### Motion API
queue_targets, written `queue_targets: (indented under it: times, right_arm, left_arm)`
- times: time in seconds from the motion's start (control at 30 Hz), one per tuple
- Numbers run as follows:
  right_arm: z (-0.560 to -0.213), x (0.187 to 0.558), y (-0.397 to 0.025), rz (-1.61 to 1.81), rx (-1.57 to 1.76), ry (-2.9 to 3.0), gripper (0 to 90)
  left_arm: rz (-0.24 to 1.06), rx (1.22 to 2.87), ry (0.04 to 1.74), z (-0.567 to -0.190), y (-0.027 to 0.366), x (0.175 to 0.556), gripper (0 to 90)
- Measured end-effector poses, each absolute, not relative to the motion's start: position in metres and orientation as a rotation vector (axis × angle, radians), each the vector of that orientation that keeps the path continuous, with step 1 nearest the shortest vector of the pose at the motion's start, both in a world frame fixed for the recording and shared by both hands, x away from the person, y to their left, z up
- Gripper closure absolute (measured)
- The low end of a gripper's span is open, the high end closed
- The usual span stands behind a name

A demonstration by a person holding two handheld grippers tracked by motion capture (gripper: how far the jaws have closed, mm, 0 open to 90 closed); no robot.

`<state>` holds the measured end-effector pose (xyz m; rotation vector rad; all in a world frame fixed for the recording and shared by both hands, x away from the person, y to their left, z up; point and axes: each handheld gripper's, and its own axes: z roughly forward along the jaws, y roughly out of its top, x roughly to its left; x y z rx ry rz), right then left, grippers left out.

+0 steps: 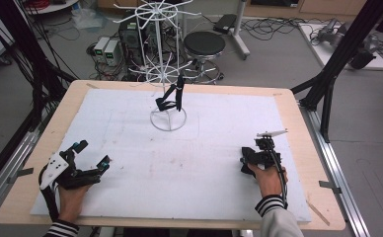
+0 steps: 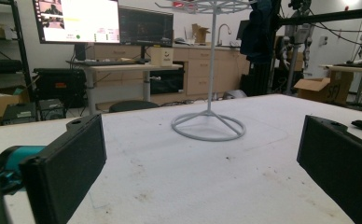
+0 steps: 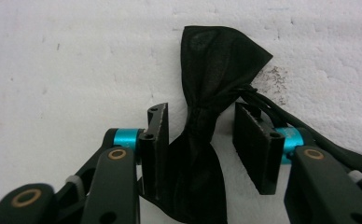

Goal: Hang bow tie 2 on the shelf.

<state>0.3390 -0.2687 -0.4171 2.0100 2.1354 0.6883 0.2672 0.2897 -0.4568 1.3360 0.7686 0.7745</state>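
A black cloth (image 3: 221, 60), bunched at its middle like a bow, lies on the white mat (image 1: 199, 173). My right gripper (image 3: 201, 112) points down over it with one jaw on each side of the pinched waist. The left jaw touches the cloth and the right jaw stands a little apart, so the gripper is open. In the high view my right gripper (image 1: 246, 158) is at the mat's right side. My left gripper (image 1: 93, 153) rests at the front left, wide open and empty (image 2: 200, 140). A white wire rack (image 1: 168, 120) stands at the back centre, with another black piece (image 1: 172, 98) hanging from it.
The mat covers a wooden table (image 1: 29, 173). The rack's round base (image 2: 208, 127) lies ahead of the left gripper. Behind the table are a stool (image 1: 204, 44) and computer cases (image 1: 130, 37) on the floor. A black frame post (image 1: 337, 64) stands at the right.
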Motion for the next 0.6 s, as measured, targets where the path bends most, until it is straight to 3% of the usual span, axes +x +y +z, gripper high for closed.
queue_targets:
  times: [0.33, 0.6]
  right_arm:
    - [-0.4173, 0.3395, -0.2699, 0.627, 1.98, 2.135, 72.7]
    - [-0.4157, 0.3404, -0.2684, 0.6, 1.965, 2.149, 76.4]
  left_arm:
    - [0.777, 1.341, 0.765, -0.4568, 0.2898, 0.2671, 1.7]
    - [0.777, 1.339, 0.767, -0.4568, 0.2898, 0.267, 1.7]
